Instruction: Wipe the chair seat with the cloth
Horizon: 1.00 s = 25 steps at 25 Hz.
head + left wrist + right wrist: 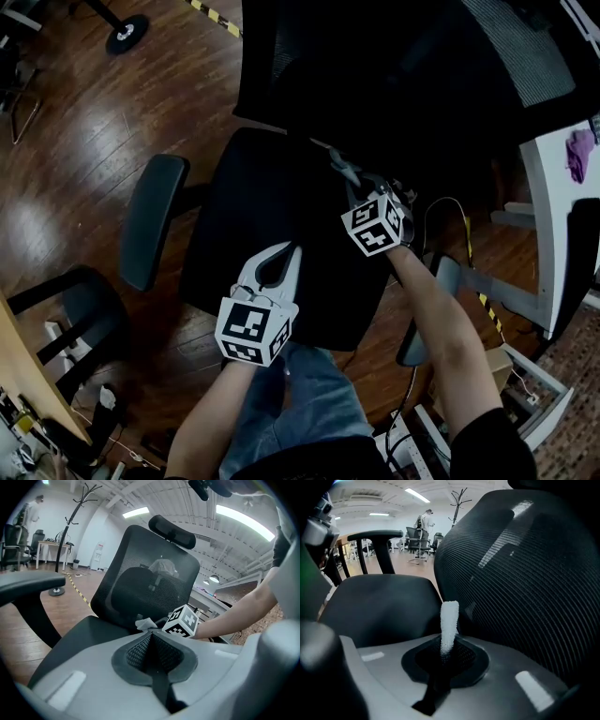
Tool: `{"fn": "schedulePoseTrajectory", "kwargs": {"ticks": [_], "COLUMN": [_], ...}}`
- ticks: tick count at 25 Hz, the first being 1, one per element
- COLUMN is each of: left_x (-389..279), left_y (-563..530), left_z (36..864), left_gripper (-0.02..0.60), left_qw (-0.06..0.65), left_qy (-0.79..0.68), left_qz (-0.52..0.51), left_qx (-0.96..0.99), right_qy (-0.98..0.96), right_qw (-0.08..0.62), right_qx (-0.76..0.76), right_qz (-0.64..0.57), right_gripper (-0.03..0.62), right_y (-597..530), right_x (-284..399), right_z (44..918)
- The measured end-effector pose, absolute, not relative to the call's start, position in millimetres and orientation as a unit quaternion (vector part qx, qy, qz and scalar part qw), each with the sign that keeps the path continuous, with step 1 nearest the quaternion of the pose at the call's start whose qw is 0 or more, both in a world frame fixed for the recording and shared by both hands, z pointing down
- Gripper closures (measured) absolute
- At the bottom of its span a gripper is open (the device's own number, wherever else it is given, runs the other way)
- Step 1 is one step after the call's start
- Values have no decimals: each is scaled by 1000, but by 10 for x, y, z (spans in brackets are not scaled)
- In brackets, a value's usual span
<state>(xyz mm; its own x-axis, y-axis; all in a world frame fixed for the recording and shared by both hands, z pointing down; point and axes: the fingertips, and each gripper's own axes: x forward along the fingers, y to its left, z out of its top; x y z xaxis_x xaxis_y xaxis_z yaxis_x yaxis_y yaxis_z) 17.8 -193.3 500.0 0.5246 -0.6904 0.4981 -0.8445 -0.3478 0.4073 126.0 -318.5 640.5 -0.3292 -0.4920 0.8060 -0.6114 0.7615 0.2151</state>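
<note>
**Q:** What is the condition of the nearer tool?

**A:** The left gripper point(289, 251) is held over the front part of the chair seat point(253, 216). Its jaws are pressed together with nothing between them, as the left gripper view point(151, 634) shows.

**Q:** Where is the cloth, relative to the grippers?

**A:** The cloth point(337, 161) is clamped in the right gripper point(354, 183), farther back on the seat and close to the foot of the backrest point(375, 66). In the right gripper view the jaws point(445, 651) are closed on it. A narrow strip of cloth point(449, 620) stands up from between the pads. The left gripper is well apart from the cloth.

**Q:** What does the cloth look like?

**A:** It is white, with a fine nubbly texture. From the left gripper view it is a small crumpled wad point(144, 623), just beside the right gripper's marker cube point(183, 621).

**Q:** What lies around it?

**A:** The black seat, with an armrest point(150, 220) to its left, then the dark mesh backrest. Below is a wooden floor point(75, 141).
</note>
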Motion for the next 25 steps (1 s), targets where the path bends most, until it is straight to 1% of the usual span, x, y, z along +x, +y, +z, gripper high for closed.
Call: {"fn": "schedulePoseTrajectory", "kwargs": {"ticks": [12, 25], "left_x": [76, -358], "left_y": [-1553, -692], "left_z": [5020, 4932], "left_gripper": [577, 577], "left_qw": [325, 319], "left_qy": [-462, -467], "left_qz": [122, 124], "left_qx": [816, 815], "right_qy": [-815, -832], "right_qw": [464, 439], "right_qx": [338, 327], "right_qz": [84, 93], "right_gripper": [585, 585], "right_y": [-2595, -1178], "right_x": [1112, 597], "right_z": [6381, 6199]}}
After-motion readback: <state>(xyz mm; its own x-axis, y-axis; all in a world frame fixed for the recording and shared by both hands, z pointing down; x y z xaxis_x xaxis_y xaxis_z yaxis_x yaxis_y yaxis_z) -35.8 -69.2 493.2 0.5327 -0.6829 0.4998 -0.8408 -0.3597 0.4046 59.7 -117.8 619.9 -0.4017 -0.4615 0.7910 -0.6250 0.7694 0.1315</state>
